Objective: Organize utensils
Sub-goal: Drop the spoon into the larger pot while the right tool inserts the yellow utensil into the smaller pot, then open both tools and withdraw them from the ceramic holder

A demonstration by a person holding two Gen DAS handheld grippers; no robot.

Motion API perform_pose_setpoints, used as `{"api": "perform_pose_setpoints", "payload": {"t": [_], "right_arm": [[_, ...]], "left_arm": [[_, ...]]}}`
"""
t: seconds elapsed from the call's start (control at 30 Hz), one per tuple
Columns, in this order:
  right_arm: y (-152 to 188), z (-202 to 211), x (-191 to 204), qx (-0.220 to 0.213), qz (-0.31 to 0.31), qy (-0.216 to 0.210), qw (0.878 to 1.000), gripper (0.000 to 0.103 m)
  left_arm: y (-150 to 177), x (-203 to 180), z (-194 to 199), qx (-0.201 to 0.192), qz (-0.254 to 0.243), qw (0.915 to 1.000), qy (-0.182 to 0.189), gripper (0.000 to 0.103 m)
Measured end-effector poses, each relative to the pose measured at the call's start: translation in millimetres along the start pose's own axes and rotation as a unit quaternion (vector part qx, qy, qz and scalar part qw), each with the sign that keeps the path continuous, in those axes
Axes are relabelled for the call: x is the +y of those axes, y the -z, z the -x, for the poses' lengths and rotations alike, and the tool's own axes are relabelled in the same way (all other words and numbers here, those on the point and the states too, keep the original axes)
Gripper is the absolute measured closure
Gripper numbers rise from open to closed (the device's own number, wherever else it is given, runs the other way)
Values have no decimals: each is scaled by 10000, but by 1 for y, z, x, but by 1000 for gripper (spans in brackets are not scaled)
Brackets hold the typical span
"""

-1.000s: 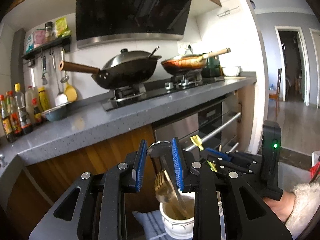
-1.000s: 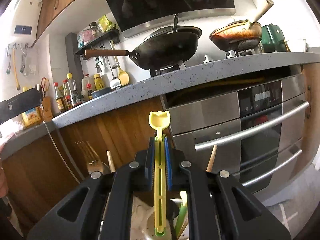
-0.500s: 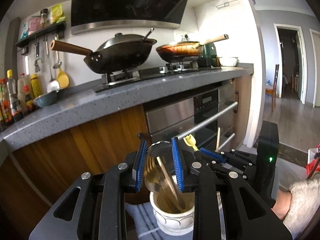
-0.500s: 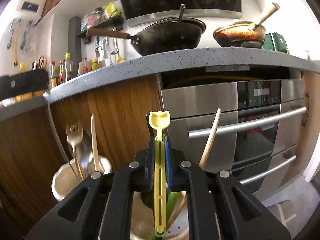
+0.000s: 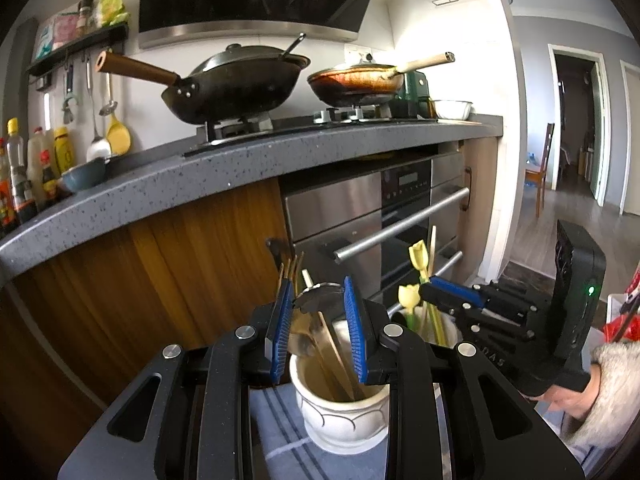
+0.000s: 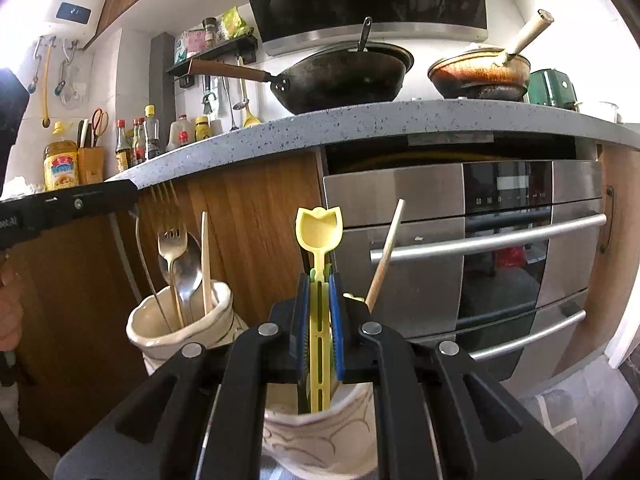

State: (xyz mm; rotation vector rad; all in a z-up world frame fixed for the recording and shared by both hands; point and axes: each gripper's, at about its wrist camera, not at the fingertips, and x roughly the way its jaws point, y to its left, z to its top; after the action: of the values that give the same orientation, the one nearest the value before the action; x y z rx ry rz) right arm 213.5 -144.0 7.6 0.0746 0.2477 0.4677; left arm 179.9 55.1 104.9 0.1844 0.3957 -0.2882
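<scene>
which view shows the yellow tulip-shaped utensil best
The right wrist view: the yellow tulip-tipped utensil stands upright at centre, clamped between the right gripper pads, its lower end in a white holder. The left wrist view shows it small and side-on, partly hidden behind the left gripper.

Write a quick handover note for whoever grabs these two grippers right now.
Left gripper: shut on a metal spoon, its lower end inside the near white cup.
Right gripper: shut on a yellow tulip-shaped utensil, its lower end in the second white cup.
Done: a fork, spoon and wooden stick already stand in the near cup.
Left: release both utensils into their cups, then withdraw.
</scene>
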Motion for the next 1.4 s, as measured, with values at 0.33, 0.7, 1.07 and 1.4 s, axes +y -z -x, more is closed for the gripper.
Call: {"api": "perform_pose_setpoints", "payload": {"t": [0.33,0.7,1.07,1.4], "right_arm": [[6,8,4,577,287,268,9976,94],[15,3,-5,840,21,263,9961,93],[12,0,-5,856,0,315,9958,93],[7,5,-4,976,-118,385,9944,70]], "left_arm": [[10,-2,-9,195,-63,9997,103,76],[17,-12,-20,362,-192,9990,198,76],[21,-16,-33,489,-160,9983,277,75],[21,-20,-38,538,-104,9981,288,70]]}}
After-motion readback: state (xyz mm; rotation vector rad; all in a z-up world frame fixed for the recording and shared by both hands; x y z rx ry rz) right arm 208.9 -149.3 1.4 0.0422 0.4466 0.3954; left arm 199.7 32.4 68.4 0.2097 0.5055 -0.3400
